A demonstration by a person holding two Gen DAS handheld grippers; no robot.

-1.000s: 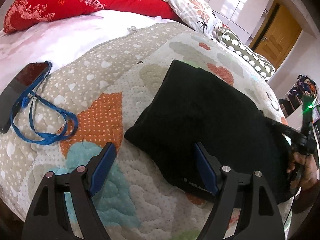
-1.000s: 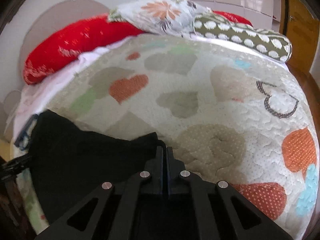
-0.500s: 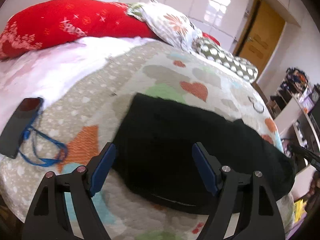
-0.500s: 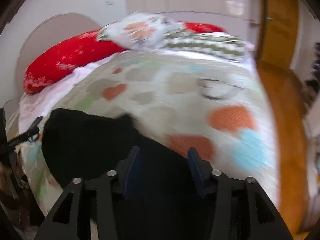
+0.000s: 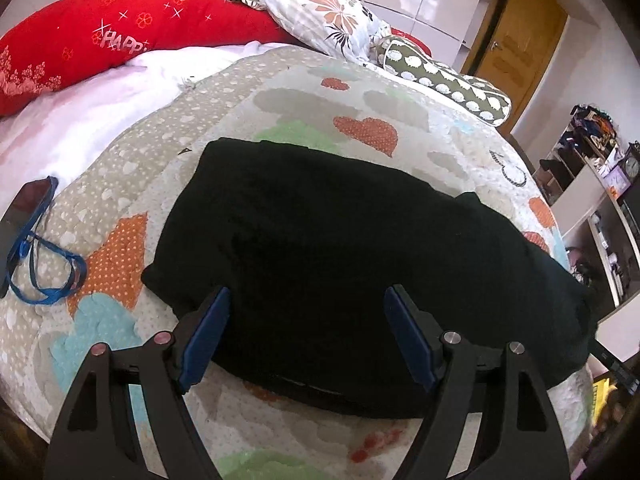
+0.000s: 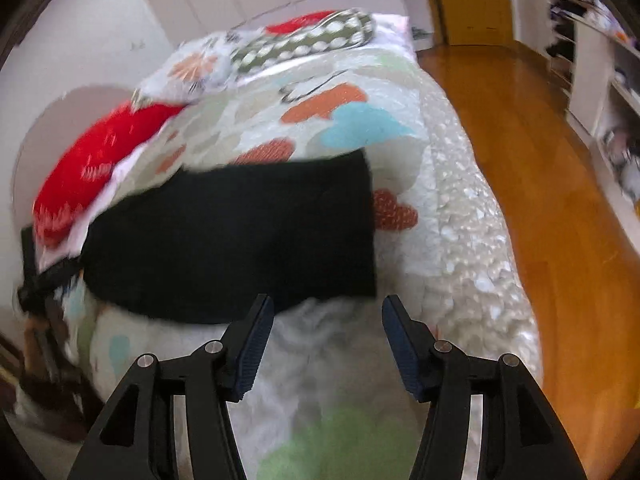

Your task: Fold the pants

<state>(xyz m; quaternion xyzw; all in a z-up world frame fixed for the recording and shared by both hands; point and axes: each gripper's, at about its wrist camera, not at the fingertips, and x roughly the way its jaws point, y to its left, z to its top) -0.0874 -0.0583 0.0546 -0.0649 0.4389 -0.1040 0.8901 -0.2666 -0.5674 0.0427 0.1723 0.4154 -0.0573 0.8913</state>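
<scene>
The black pants (image 5: 340,256) lie folded in a flat rectangle on the heart-patterned quilt (image 5: 304,120). In the right wrist view the pants (image 6: 240,240) look blurred, and their right edge is straight. My left gripper (image 5: 306,328) is open and empty, raised above the near edge of the pants. My right gripper (image 6: 326,336) is open and empty, held above the quilt (image 6: 452,208) just short of the pants' near edge.
A phone with a blue lanyard (image 5: 28,240) lies at the quilt's left edge. Red (image 5: 120,36), floral (image 5: 328,24) and dotted (image 5: 444,84) pillows line the head of the bed. Wooden floor (image 6: 540,160) and shelves (image 6: 608,92) lie to the right.
My right gripper let go of the pants, opened and pulled back to the right. My left gripper stayed open and rose back from the pants. The pants now lie flat.
</scene>
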